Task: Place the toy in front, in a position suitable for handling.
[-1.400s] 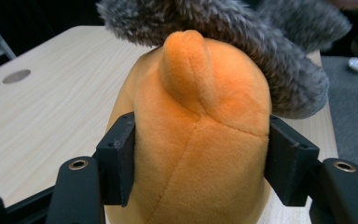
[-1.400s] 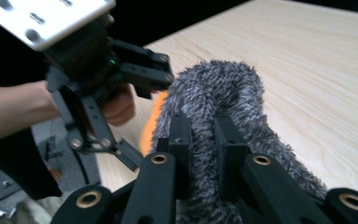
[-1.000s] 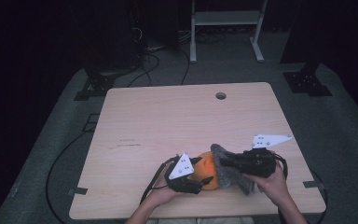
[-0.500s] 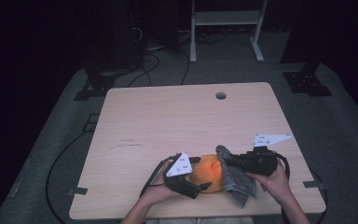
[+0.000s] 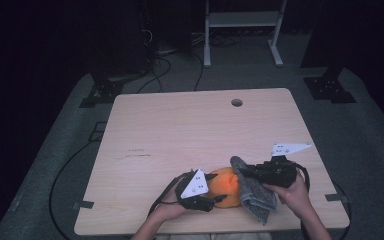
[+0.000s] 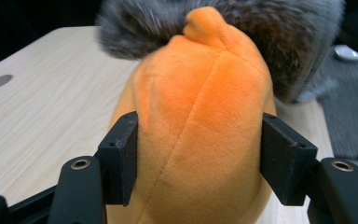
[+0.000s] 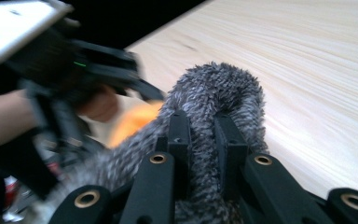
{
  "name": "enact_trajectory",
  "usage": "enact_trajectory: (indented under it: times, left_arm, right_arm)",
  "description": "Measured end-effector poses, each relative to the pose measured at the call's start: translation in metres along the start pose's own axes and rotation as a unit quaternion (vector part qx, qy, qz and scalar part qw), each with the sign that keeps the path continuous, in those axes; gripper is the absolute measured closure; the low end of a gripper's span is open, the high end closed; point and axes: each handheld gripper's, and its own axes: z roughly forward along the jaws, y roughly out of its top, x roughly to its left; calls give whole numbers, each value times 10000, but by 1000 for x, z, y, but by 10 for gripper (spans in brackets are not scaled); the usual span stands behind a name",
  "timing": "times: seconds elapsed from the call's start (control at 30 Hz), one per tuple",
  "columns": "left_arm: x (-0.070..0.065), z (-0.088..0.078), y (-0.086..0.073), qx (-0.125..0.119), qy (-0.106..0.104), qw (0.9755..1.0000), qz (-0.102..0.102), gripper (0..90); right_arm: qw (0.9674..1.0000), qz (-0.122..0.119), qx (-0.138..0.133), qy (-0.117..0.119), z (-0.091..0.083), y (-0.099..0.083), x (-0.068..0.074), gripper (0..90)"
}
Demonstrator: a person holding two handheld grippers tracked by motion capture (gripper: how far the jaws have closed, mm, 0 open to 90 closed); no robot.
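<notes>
An orange plush toy (image 5: 226, 184) lies near the table's front edge. My left gripper (image 5: 219, 189) comes at it from the left. Its jaws have just been closing, and both pads now press the toy's sides (image 6: 200, 126). A grey fuzzy cloth (image 5: 253, 194) drapes over the toy's right side and hangs toward the table's front. My right gripper (image 5: 246, 172) is shut on the cloth, with a fold (image 7: 214, 93) pinched between its pads. In the left gripper view the cloth (image 6: 270, 28) sits behind the toy's pointed tip.
The light wooden table (image 5: 190, 130) has a small round hole (image 5: 237, 102) near its far edge. Cables run over the grey floor at the left. A white stand (image 5: 240, 20) is beyond the table. My left gripper (image 7: 84, 60) is blurred in the right gripper view.
The right gripper has come down a little with the grey cloth, which now drapes lower against the toy. The left gripper has stayed in place, its jaws now against the toy.
</notes>
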Motion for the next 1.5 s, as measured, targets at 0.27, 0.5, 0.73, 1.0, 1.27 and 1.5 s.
enact_trajectory:
  times: [0.27, 0.5, 0.73, 1.0, 1.27, 1.5]
  left_arm:
    - [2, -8, 15, 189, 301, 9994, 22, 380]
    - [7, -14, 15, 96, 321, 9993, -191, 382]
    - [9, -10, 13, 93, 271, 9992, -271, 340]
    - [28, -17, 3, 172, -101, 9969, -767, 145]
    - [26, -12, -1, 228, -72, 9960, -856, 231]
    - [20, -12, 3, 257, -151, 9980, -557, 211]
  right_arm:
    - [9953, -68, -831, 488, -16, 8, 13, 791]
    - [9991, -296, -285, 80, 7, 5, 22, 786]
    - [9986, -420, -322, 55, 11, 6, 30, 785]
    - [9993, -371, -72, 26, 17, -1, 24, 784]
    - [9998, -154, 74, -42, 11, -8, 9, 786]
    - [9986, -504, -21, 137, 18, 2, 31, 782]
